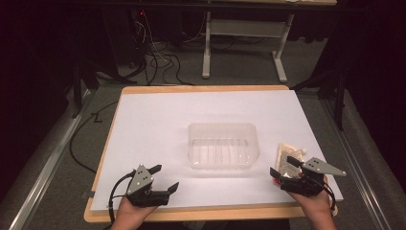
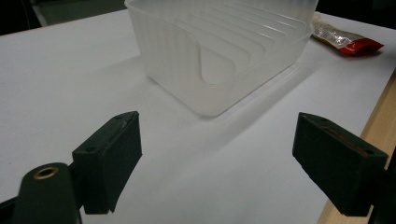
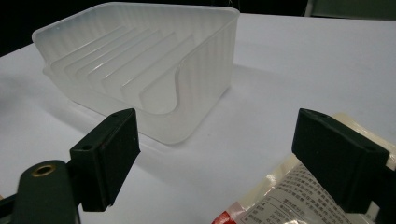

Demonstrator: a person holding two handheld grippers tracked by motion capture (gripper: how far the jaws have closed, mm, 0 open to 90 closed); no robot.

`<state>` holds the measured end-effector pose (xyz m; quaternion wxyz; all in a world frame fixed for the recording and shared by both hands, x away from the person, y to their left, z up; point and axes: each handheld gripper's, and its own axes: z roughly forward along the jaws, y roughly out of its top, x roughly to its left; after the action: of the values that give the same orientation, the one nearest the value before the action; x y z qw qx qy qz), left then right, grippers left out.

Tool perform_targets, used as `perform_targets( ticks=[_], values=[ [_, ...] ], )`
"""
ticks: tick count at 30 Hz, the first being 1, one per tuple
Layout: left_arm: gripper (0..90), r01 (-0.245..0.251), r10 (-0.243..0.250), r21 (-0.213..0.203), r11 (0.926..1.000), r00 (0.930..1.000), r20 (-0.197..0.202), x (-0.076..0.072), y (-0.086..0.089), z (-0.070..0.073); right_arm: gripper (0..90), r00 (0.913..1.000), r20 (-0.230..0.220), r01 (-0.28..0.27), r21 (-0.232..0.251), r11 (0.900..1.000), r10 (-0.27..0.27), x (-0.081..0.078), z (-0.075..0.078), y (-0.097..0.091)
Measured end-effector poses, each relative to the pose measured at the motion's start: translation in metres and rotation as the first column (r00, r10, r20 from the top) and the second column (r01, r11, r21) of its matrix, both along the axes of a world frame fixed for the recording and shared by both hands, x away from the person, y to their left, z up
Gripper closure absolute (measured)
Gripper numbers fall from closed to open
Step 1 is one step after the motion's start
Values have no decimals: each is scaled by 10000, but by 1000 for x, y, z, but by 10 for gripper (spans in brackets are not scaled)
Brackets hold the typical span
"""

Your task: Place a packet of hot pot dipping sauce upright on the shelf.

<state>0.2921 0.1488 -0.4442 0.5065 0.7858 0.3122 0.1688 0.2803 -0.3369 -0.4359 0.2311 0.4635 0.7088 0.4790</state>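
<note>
On the white-topped, wood-edged desk (image 1: 143, 120), a translucent ribbed plastic tub and a glossy snack packet.

Mid-desk sits the frosted, rounded-rectangular plastic container (image 1: 222, 145), its floor moulded in parallel ridges and its walls finely fluted. To its right lies the flat, crinkly cream packet with printed text and a red end (image 1: 288, 154). The right hand-held gripper (image 1: 286, 166), matte black and blocky, hangs over the packet's near end, jaws spread wide, gripping nothing. The left hand-held gripper (image 1: 163, 178) hovers at the desk's near-left edge, jaws likewise wide apart and empty.
</note>
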Motion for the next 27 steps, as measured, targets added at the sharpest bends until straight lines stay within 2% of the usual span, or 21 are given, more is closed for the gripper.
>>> perform_targets(
  ticks=[6,11,14,16,18,21,24,25,26,27],
  values=[
    [167,143,-143,-7,9999,9999,-72,3,-2,-1,165,10000,-79,60,33,10000,-59,-2,0,-3],
    [180,142,-142,-100,9998,9999,43,2,-3,1,191,9998,-48,207,-33,9998,-207,-4,0,-4],
    [226,-5,8,-269,9996,10000,79,5,-4,3,294,9987,-39,507,-88,9987,-507,-8,0,-11],
    [333,-166,172,-411,9990,9997,147,8,-6,5,418,9951,-101,982,-202,9950,-984,-14,-1,-18],
    [438,-254,262,-498,9984,9996,145,12,-8,6,514,9881,-219,1513,-459,9874,-1524,-18,-3,-26],
    [582,-415,426,-553,9976,9989,197,16,-13,8,700,9702,-646,2277,-882,9697,-2337,-26,-8,-39],
    [698,-465,483,-577,9973,9984,300,21,-21,11,886,9521,-1132,2717,-1136,9557,-2841,-32,-14,-51],
    [747,-465,483,-577,9973,9984,300,21,-21,11,886,9521,-1132,2717,-1136,9557,-2841,-32,-14,-51],
    [747,-479,501,-604,9970,9981,349,22,-22,11,900,9422,-1408,2890,-1180,9500,-3041,-35,-17,-57],
    [771,-508,530,-573,9971,9979,372,23,-25,12,900,9368,-1533,2986,-1179,9471,-3144,-36,-19,-59]
  ],
)
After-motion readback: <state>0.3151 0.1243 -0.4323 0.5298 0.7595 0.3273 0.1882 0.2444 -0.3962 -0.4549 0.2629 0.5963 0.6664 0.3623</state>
